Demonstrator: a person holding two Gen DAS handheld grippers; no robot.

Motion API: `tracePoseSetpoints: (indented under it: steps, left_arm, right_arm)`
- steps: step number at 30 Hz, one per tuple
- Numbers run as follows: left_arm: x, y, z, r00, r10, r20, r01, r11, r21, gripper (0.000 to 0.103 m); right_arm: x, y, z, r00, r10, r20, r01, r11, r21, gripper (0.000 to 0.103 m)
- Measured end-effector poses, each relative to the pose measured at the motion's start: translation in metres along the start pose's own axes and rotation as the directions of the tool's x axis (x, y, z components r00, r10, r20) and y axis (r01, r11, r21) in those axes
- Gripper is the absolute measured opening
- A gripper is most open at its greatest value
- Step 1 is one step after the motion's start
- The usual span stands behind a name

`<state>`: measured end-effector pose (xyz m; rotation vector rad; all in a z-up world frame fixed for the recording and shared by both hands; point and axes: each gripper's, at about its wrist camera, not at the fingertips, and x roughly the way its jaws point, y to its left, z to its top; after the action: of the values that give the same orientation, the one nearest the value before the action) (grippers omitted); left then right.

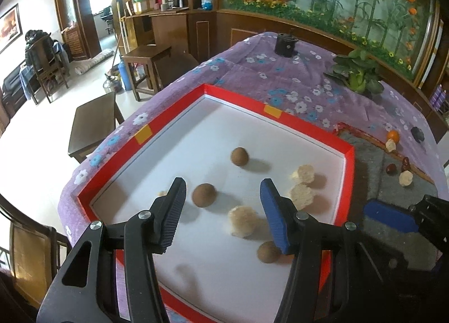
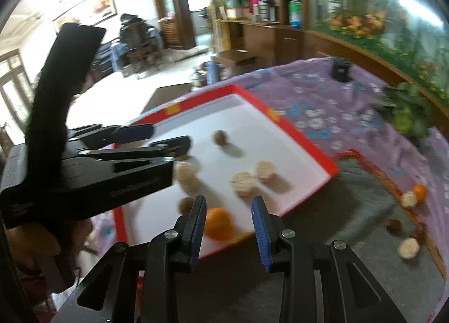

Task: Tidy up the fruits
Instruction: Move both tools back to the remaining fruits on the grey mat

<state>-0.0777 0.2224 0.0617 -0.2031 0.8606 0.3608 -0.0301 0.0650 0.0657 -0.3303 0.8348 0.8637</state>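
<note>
A red-rimmed white tray [image 1: 349, 154] holds three brown round fruits [image 1: 204, 195] and three pale knobbly ones [image 1: 242, 220]. My left gripper [image 1: 223, 185] hangs open above them with nothing between its fingers; it also shows at the left of the right wrist view as the left gripper [image 2: 171, 137]. My right gripper [image 2: 228, 210] is open over the tray's near rim [image 2: 308, 193]. An orange [image 2: 218, 223] lies between its fingers, close to the left one and clear of the right pad. This view is blurred.
On the dark mat [image 2: 350, 210] right of the tray lie another orange [image 2: 419, 192], pale fruits [image 2: 409, 248] and dark ones [image 1: 391, 168]. A leafy plant [image 1: 356, 73] and a black object [image 1: 285, 45] stand on the purple floral cloth behind. A wooden stool [image 1: 92, 123] stands past the table's left edge.
</note>
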Motion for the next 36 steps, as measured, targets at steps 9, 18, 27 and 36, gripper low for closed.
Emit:
tracePoseSetpoints:
  steps: [9, 18, 27, 36]
  left_arm:
    - [-0.002, -0.054, -0.002, 0.997, -0.071, -0.011, 0.072, 0.994, 0.083, 0.055]
    - [0.002, -0.122, -0.005, 0.987, -0.152, -0.050, 0.158, 0.972, 0.174, 0.055]
    - [0.005, -0.173, -0.011, 0.978, -0.191, -0.090, 0.207, 0.948, 0.242, 0.055]
    - [0.012, -0.202, -0.016, 0.971, -0.201, -0.128, 0.230, 0.932, 0.279, 0.055]
  right_arm:
    - [-0.019, -0.059, -0.032, 0.988, -0.153, -0.037, 0.156, 0.982, 0.106, 0.034]
    - [-0.046, -0.117, -0.074, 0.955, -0.284, -0.090, 0.296, 0.933, 0.205, 0.037]
    - [-0.071, -0.164, -0.107, 0.936, -0.332, -0.114, 0.351, 0.890, 0.290, 0.039]
    - [-0.080, -0.194, -0.128, 0.929, -0.344, -0.134, 0.369, 0.865, 0.339, 0.040]
